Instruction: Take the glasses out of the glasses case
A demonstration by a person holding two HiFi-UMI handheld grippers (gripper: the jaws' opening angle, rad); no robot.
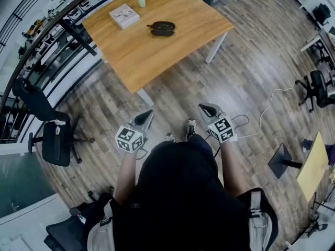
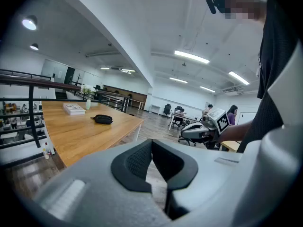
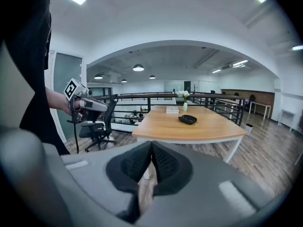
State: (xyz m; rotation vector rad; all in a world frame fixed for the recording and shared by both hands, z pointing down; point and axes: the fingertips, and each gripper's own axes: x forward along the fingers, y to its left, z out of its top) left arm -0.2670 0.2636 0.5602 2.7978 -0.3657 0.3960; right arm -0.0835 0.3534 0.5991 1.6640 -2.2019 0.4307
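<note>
A dark glasses case (image 1: 162,29) lies on the wooden table (image 1: 141,51), far ahead of me; it also shows small in the left gripper view as the case (image 2: 102,119) and in the right gripper view as the case (image 3: 188,119). It looks closed. My left gripper (image 1: 148,114) and right gripper (image 1: 204,107) hang over the floor near my body, well short of the table. Both are shut with nothing between the pads. No glasses are visible.
A book (image 1: 124,15) and a small vase (image 1: 142,1) stand at the table's far side. A black office chair (image 1: 49,132) is at the left, a railing (image 1: 47,46) runs behind the table, and a white cable (image 1: 267,114) lies on the floor at the right.
</note>
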